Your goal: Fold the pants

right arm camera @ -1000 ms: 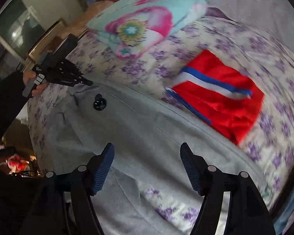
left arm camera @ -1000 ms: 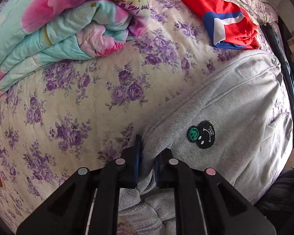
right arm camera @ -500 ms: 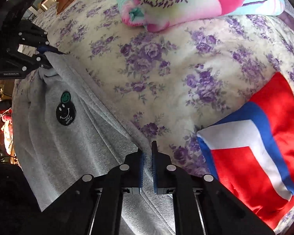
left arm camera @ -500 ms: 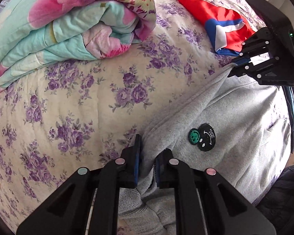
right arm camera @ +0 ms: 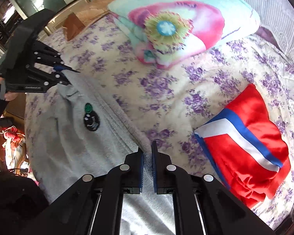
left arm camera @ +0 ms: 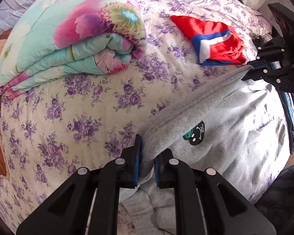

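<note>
Grey pants (left arm camera: 235, 129) with a black and green smiley patch (left arm camera: 195, 135) lie on a floral bedsheet. My left gripper (left arm camera: 147, 156) is shut on one end of their far edge. My right gripper (right arm camera: 147, 154) is shut on the other end of that edge, next to the red garment. The edge is stretched taut between them and lifted a little off the bed. The pants also show in the right wrist view (right arm camera: 72, 141), with the left gripper (right arm camera: 66, 74) at far left. The right gripper (left arm camera: 252, 66) shows at far right in the left wrist view.
A folded turquoise and pink floral quilt (left arm camera: 72, 37) lies at the back of the bed. A folded red, white and blue garment (left arm camera: 215, 39) lies beside the pants. The purple-flowered sheet (left arm camera: 78, 117) lies beyond the pants. Dark cloth (left arm camera: 290, 107) hangs at the bed's edge.
My right gripper came down open onto the pants' far edge and shut on it. Both grippers have since raised the edge slightly and pulled it taut.
</note>
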